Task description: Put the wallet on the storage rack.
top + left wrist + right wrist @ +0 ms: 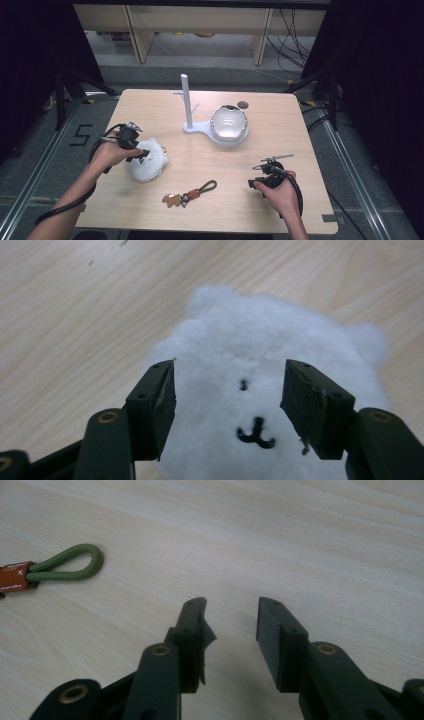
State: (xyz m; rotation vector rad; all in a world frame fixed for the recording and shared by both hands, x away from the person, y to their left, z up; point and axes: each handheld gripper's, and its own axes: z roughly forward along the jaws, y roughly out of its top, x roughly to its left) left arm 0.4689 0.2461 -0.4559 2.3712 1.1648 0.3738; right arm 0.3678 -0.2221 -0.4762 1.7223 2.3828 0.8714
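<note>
**Directly Ahead: Plush Toy Between the Left Claw's Jaws**

Left claw (pixel 230 405) stands wide open, holding nothing, jaws on either side of the white plush toy (pixel 146 160) on the table (pixel 150 105). Right claw (pixel 231 630) is part open, empty, with the keychain (pixel 190 194) to its left.

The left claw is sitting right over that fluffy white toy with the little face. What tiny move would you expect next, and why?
Probably closing the left claw on the white plush toy. Its jaws stand open on either side of the toy's face, with the fluff between them, so a squeeze should be enough to grip it. The right claw is open over bare table, near the green-looped keychain.
</note>
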